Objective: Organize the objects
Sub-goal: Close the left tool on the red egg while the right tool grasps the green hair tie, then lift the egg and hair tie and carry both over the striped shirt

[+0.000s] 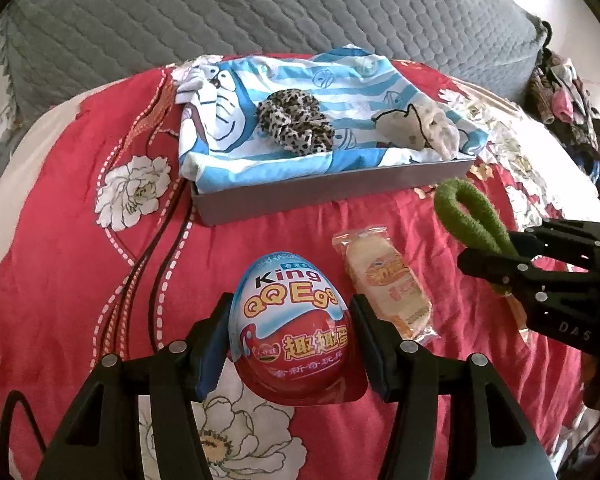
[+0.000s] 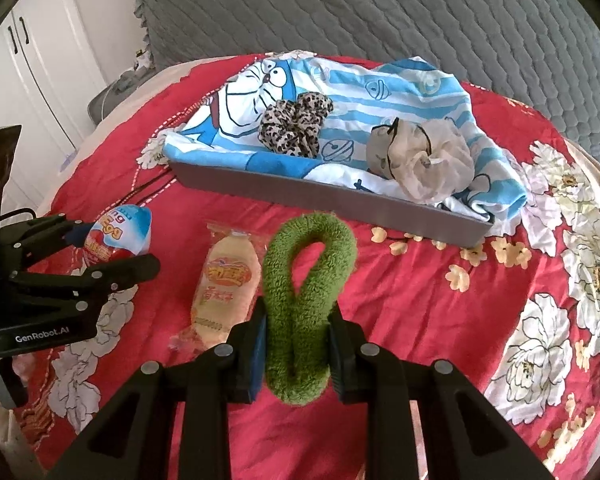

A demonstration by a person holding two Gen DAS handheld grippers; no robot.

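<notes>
1. Left gripper [image 1: 290, 344] clamps the toy egg [image 1: 290, 320] between both fingers (egg upright, over the red floral bedspread [image 1: 80, 260]).
2. Right gripper [image 2: 296, 348] pinches the green terry hair loop [image 2: 306, 280].
3. Snack packet [image 1: 388, 284] lies on the bedspread between the grippers.
4. Grey tray [image 2: 320, 196], farther back, holds blue cartoon cloth [image 2: 400, 88], leopard scrunchie [image 2: 294, 124], beige scrunchie [image 2: 420, 160].

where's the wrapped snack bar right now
The wrapped snack bar lies on the red floral bedspread between the two grippers, right of the toy egg and in front of the gray tray.
</notes>
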